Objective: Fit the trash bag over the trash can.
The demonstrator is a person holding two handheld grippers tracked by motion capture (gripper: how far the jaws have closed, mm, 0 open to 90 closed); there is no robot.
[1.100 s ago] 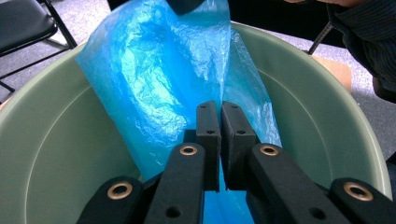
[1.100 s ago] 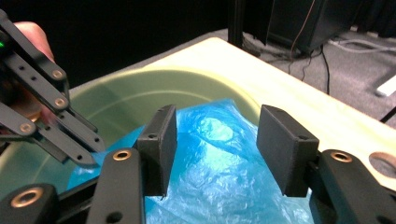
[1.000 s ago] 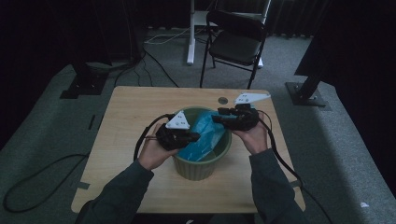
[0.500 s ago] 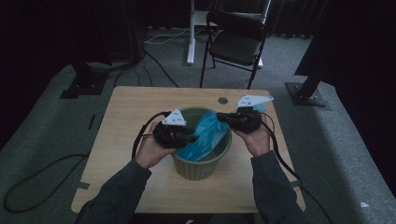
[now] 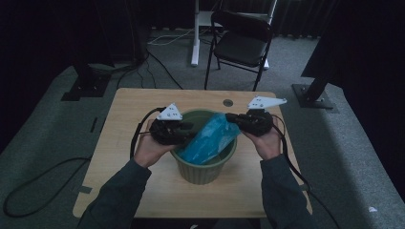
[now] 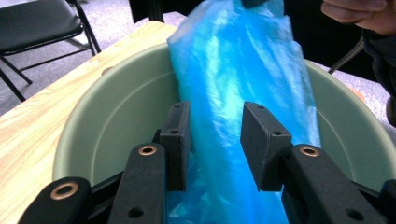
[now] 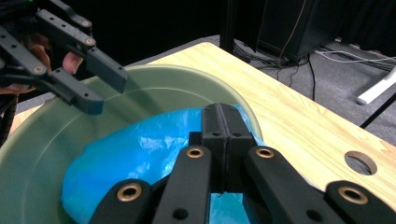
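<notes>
1. High view. Round pale-green plastic bin (image 5: 203, 167) stands on the light wooden counter (image 5: 143, 102), near the middle and toward the person's edge. A crumpled translucent blue plastic bag (image 5: 210, 139) lies slantwise in the bin's mouth, its upper end lifted over the rim on the right-edge side. Left claw (image 5: 187, 128) sits at the bin's left rim; right claw (image 5: 231, 117) at the right rim, on the bag's raised end. Both hands close to the bin.

2. Left gripper view. The two black pads (image 6: 176, 140) stand apart with the blue bag running between them. The jaws have just been opening; the left pad sits against the film, the right pad shows a gap, so no clamp here. Bag stretches from the bin's inside up toward the other claw at the top of the picture.

3. Right gripper view. Jaws together, pads shut flat on a fold of the blue bag at the bin's near rim; film bunches out from under them. Left claw (image 7: 109, 91) hangs open over the far side of the bin.

4. Progress, as judged. Bag is in the bin but bunched as a strip, not spread. One edge gripped at the right. Left to do: regrip the opposite edge, pull the mouth open, fold it over the rim all round. Early stage of lining the bin.
</notes>
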